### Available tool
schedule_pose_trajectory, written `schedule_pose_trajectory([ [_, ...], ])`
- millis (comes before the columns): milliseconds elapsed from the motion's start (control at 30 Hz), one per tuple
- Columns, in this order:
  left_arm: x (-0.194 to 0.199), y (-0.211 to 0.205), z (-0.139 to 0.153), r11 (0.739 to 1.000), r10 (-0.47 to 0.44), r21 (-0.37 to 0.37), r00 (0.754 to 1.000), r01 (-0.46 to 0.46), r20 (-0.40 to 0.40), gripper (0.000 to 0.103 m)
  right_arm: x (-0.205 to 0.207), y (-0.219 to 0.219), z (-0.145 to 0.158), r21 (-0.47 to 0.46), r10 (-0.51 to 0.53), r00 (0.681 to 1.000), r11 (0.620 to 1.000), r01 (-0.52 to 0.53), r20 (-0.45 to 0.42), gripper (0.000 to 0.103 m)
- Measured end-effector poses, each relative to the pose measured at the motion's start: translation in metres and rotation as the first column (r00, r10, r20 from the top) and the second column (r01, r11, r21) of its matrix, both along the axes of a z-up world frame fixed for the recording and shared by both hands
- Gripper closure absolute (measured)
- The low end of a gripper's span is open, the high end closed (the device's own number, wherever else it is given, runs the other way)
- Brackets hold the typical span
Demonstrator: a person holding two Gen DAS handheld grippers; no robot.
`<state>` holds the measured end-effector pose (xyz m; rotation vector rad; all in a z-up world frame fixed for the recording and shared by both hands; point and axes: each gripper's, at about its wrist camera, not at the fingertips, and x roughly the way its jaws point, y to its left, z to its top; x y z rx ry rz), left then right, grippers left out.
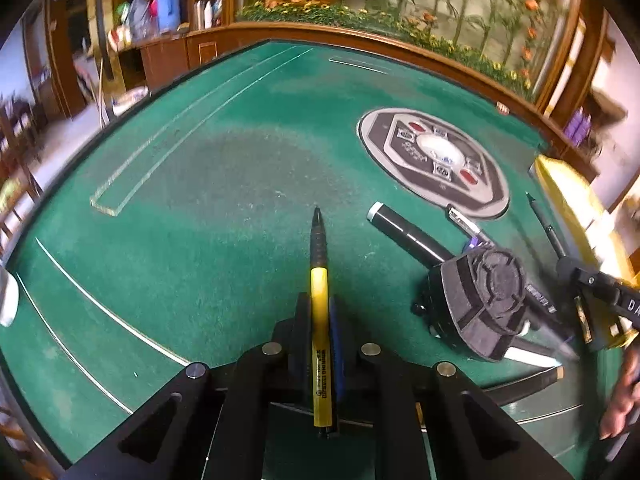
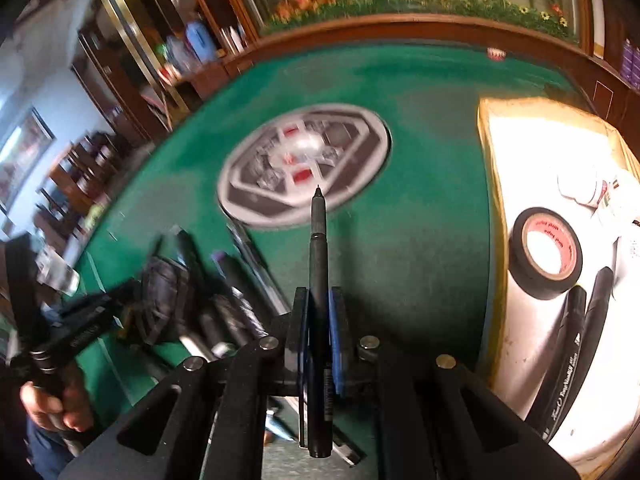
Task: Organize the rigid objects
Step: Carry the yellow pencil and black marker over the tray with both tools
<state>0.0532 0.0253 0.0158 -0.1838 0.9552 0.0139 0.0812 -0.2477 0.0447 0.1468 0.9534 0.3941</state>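
My left gripper (image 1: 319,304) is shut on a yellow and black pen (image 1: 319,280) that points forward over the green felt table (image 1: 200,168). My right gripper (image 2: 319,300) is shut on a black pen (image 2: 319,248), tip toward the table's round centre console (image 2: 304,164). The right gripper also shows at the right edge of the left wrist view (image 1: 600,292). A pile of black markers and pens (image 1: 408,232) with a black cap-like piece (image 1: 488,300) lies on the felt. A yellow-rimmed white tray (image 2: 520,352) at right holds black tape (image 2: 546,254) and two black markers (image 2: 572,360).
The centre console (image 1: 434,160) is set into the felt. A clear acrylic strip (image 1: 132,176) lies at the far left. Wooden rails (image 1: 360,38) and cabinets ring the table. The left gripper and the hand on it show at the left of the right wrist view (image 2: 60,352).
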Motion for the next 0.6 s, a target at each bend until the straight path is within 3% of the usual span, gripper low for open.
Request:
schedule_pose_trajectory([
  [67, -0.005, 0.010, 0.002, 0.998, 0.011, -0.067, 1.000, -0.012, -0.001, 0.095, -0.002, 0.001, 0.004, 0.023, 0.012, 1.000, 1.000, -0.012, 0.016, 0.094],
  [233, -0.015, 0.016, 0.014, 0.993, 0.028, -0.113, 0.999, -0.026, 0.019, 0.095, -0.003, 0.004, 0.008, 0.082, 0.038, 0.999, 0.996, -0.038, 0.009, 0.094],
  [600, -0.026, -0.026, 0.040, 0.993, -0.048, -0.102, 0.997, 0.055, 0.064, 0.095, -0.006, -0.001, 0.017, 0.131, 0.037, 0.999, 0.991, -0.040, 0.020, 0.094],
])
